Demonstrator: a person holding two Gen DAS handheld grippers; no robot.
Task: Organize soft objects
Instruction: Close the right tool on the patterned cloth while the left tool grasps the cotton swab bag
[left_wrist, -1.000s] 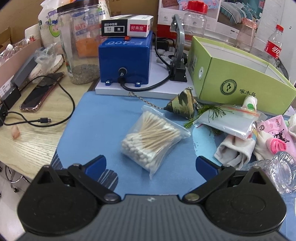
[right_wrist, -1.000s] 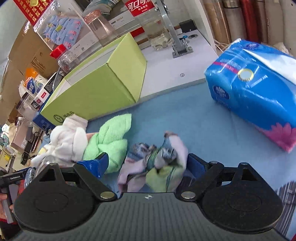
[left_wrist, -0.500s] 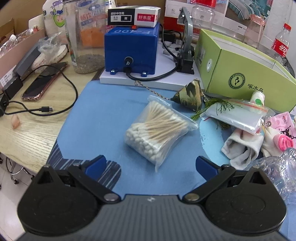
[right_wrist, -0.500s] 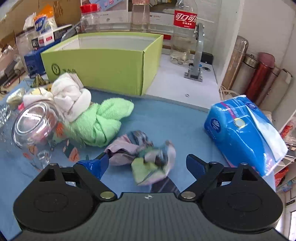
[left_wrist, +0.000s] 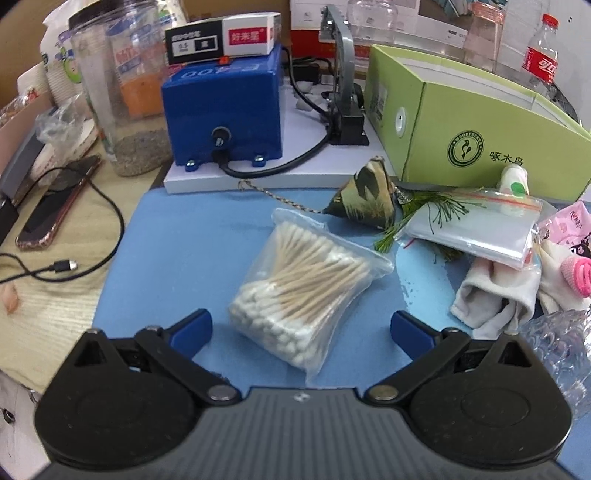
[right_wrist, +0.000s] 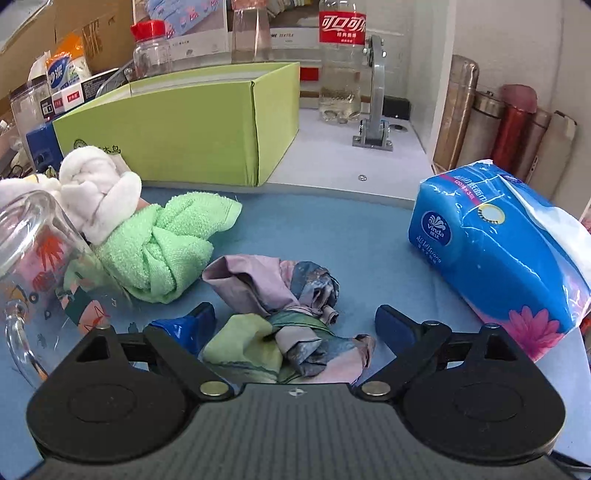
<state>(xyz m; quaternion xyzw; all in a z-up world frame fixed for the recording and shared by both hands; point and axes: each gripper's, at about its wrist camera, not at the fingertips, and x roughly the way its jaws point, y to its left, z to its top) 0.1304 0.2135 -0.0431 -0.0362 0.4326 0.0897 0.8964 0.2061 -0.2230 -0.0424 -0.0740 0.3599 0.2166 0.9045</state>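
Note:
A crumpled multicoloured cloth (right_wrist: 284, 314) lies on the blue mat, between the wide-apart fingers of my open right gripper (right_wrist: 295, 325). A green towel (right_wrist: 166, 243) and a white rolled cloth (right_wrist: 96, 188) lie left of it, in front of the open green box (right_wrist: 184, 129). In the left wrist view my open left gripper (left_wrist: 301, 328) hovers around a bag of cotton swabs (left_wrist: 306, 288). A white sock (left_wrist: 495, 291), a pink item (left_wrist: 576, 266) and the green box (left_wrist: 480, 122) sit to its right.
A blue tissue pack (right_wrist: 498, 251) lies right on the mat; a glass mug (right_wrist: 40, 280) lies on its side at left. A camouflage pouch (left_wrist: 365, 195), zip bag (left_wrist: 476, 229), blue machine (left_wrist: 221, 107), plastic jar (left_wrist: 122, 92), phone (left_wrist: 55, 206) and cable crowd the left view.
The right view has swung level and closer to the multicoloured cloth, whose near part now lies between the open fingers. The left gripper has drifted nearer the cotton swab bag.

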